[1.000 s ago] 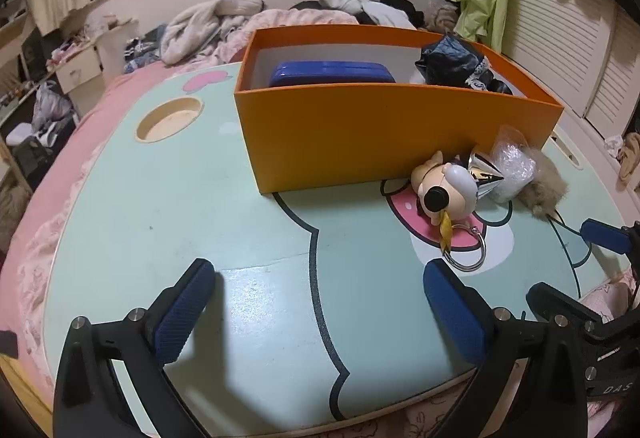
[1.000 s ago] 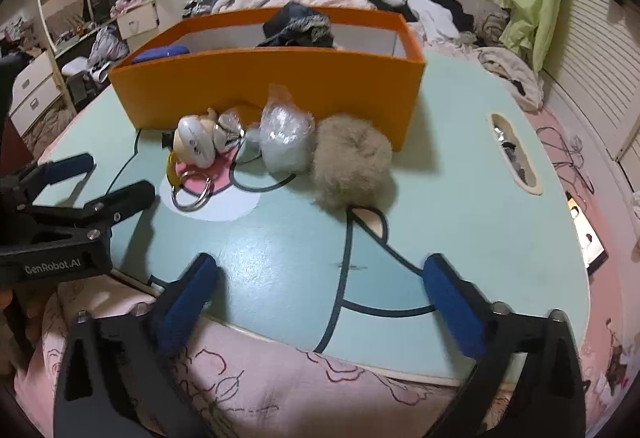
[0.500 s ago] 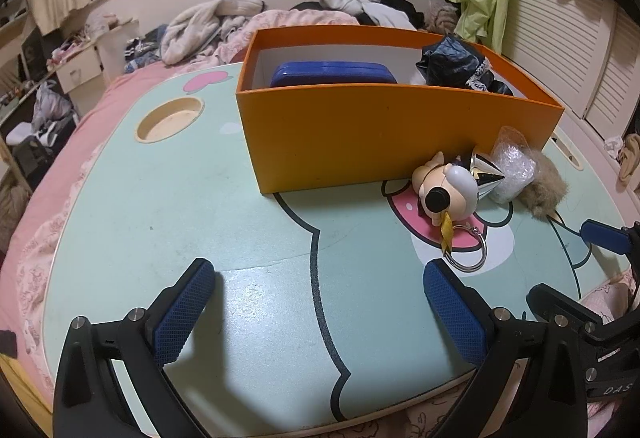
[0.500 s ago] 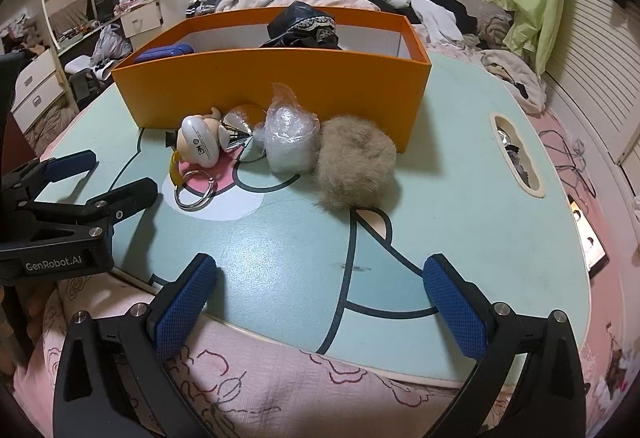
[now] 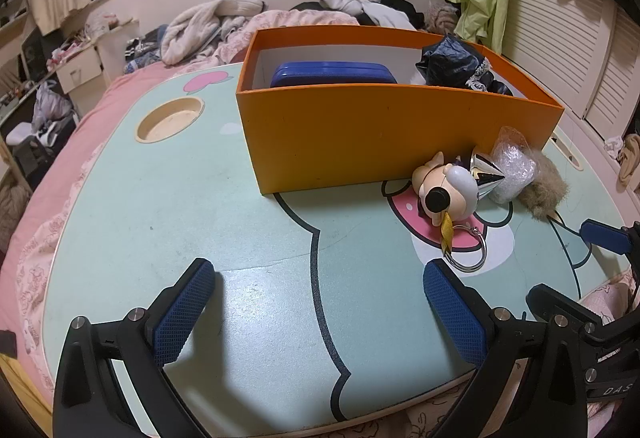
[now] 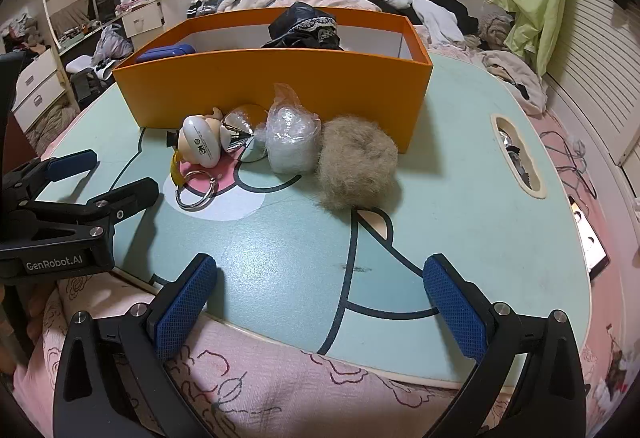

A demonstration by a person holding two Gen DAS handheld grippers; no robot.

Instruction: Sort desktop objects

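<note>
Left gripper: fingers spread wide, nothing between them, hovering over the near part of the mint-green tabletop with its cartoon print. Right gripper: fingers likewise spread wide and empty, held over the tabletop's near edge where it meets a pink floral cover.

Orange box stands open-topped toward the far side of the tabletop. Inside it: a blue case at the left end, a dark crumpled bundle with lace trim at the right end.

Four loose items sit in a row just in front of the box's near wall, touching one another:
- cartoon-head keychain, cream and white, lying on its side, its metal ring resting on the pink printed patch
- shiny silver cone just beside the head
- clear plastic bag of white material, against the box wall
- tan fur pompom, rightmost, near the box's corner

The left gripper shows at the left edge of the right wrist view, near the keychain but apart from it. Round recessed cup holder lies left of the box; a slot is cut in the tabletop's right side.
</note>
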